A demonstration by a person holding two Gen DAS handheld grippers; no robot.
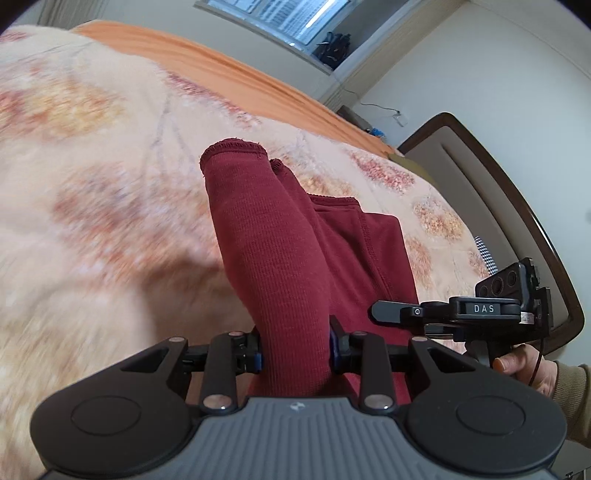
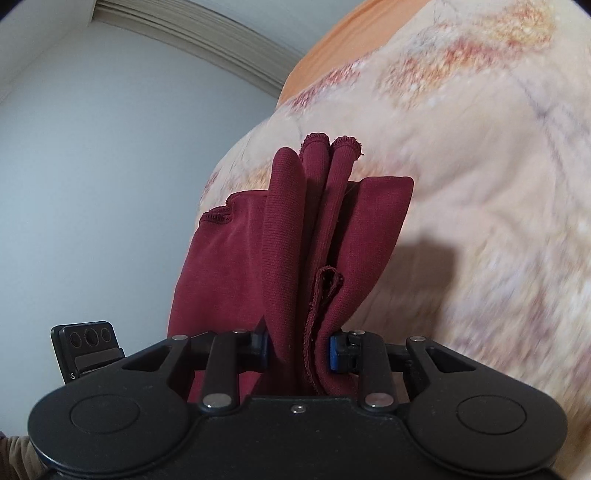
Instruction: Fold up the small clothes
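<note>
Both my left gripper (image 1: 295,349) and right gripper (image 2: 298,349) pinch the near edge of the dark red ribbed knit garment (image 1: 295,240), its length hanging away over the peach floral blanket (image 1: 92,184)

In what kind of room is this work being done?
Most likely a bedroom: a bed under a fluffy cream blanket with orange-red flowers, a padded headboard with a dark wooden frame, and a window in the wall behind.
</note>
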